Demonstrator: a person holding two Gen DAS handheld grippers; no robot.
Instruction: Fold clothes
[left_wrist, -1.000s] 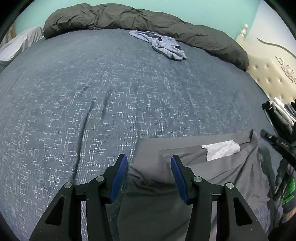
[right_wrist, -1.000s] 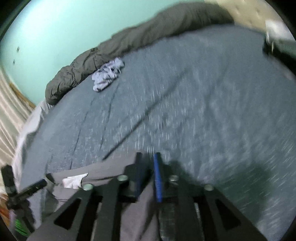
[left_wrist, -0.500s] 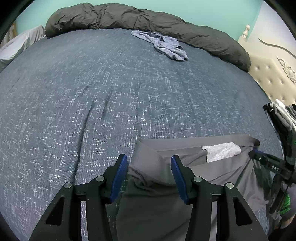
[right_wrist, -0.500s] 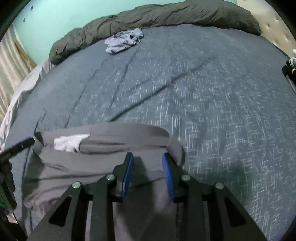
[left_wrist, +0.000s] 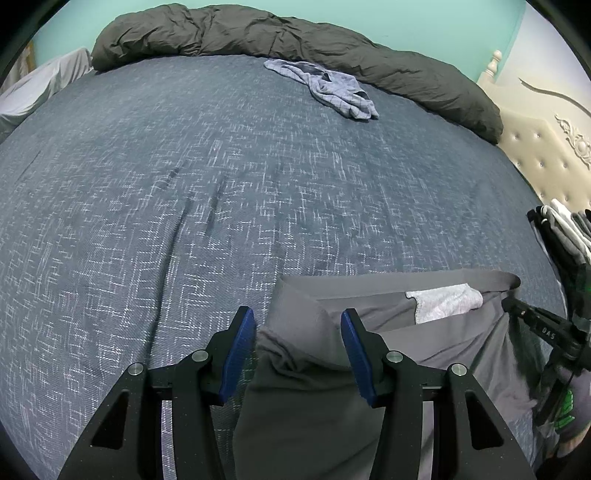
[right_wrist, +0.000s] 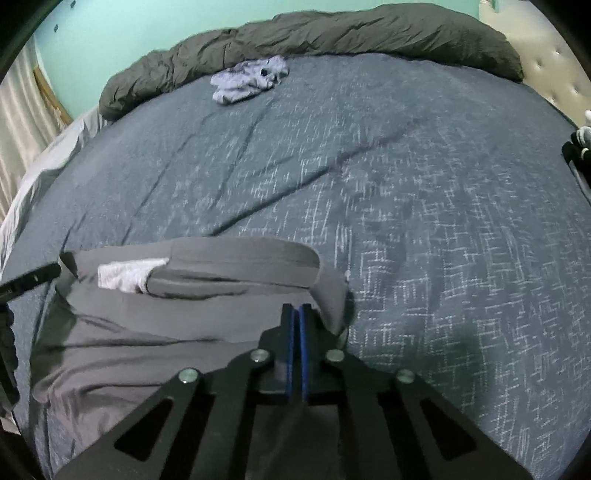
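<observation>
Grey pants (left_wrist: 424, 354) lie at bed's (left_wrist: 184, 184) near edge, waistband far. Right gripper (right_wrist: 297, 325) fingers pinched shut on right waistband corner; left gripper (left_wrist: 297, 350) half-wide, straddling left corner, not clamped. Step: grasping. Next likely needs left closing, then lift together.

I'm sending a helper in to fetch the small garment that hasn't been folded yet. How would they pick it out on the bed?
Start at the blue patterned bedspread and look to its far edge, where a rumpled dark grey duvet runs along the wall. Just in front of that roll lies the crumpled light blue garment. It is small, pale and bunched up, unlike the grey shorts spread out at the near edge.
</observation>
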